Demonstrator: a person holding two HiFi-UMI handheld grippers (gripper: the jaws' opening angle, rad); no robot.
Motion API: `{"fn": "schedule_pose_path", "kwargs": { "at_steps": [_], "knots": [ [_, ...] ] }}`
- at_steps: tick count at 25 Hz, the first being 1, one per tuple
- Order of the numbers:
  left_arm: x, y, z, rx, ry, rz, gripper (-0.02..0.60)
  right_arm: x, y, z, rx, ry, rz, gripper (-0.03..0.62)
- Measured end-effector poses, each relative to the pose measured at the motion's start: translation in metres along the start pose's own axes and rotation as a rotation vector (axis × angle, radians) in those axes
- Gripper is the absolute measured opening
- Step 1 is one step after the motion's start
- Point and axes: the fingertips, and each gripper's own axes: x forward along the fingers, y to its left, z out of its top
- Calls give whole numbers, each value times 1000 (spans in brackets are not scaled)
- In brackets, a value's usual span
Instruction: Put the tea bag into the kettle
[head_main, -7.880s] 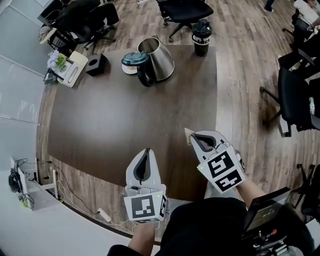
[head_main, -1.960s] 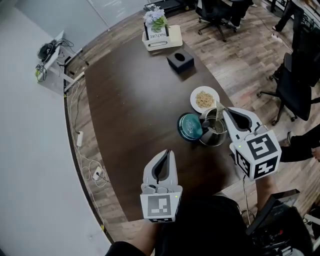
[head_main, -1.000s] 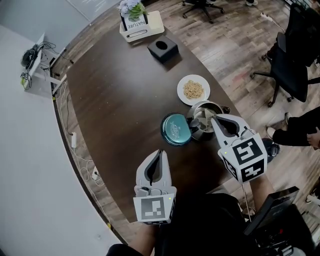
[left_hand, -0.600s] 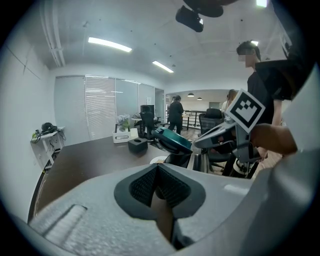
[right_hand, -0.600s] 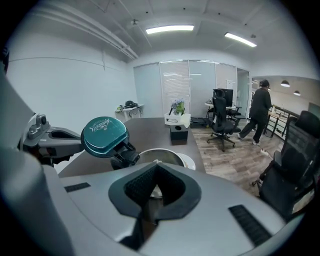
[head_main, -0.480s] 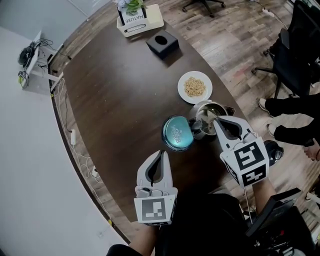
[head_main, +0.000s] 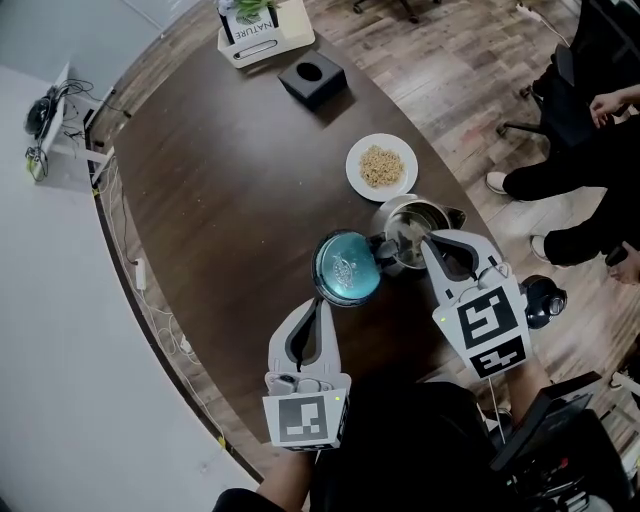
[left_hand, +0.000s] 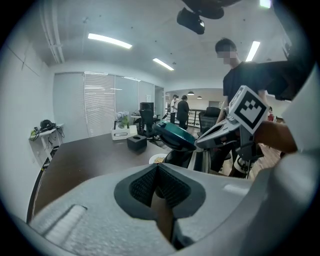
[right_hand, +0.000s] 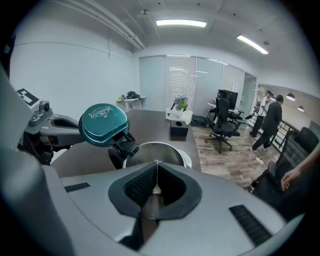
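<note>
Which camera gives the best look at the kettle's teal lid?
The right gripper view: the lid stands flipped open with its whole round face toward the camera, large and unobstructed. The head view also shows it whole, from above, but smaller. The left gripper view catches it only from the side, nearly edge-on.

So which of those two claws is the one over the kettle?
The right claw, shut on the tea bag above the open kettle; the left claw is shut and empty, nearer the table edge.

Bright, even light from ceiling strips (right_hand: 181, 23) above the kettle (right_hand: 167, 152) — hardly any shadows around it, heavy fisheye warping at the edges.
</note>
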Motion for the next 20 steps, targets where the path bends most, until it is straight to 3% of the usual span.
{"fn": "schedule_pose_path", "kwargs": {
  "at_steps": [20],
  "knots": [
    [-5,4,-4,-5,-14,2,3,3,4,-1,-2,18,21,32]
  ]
}}
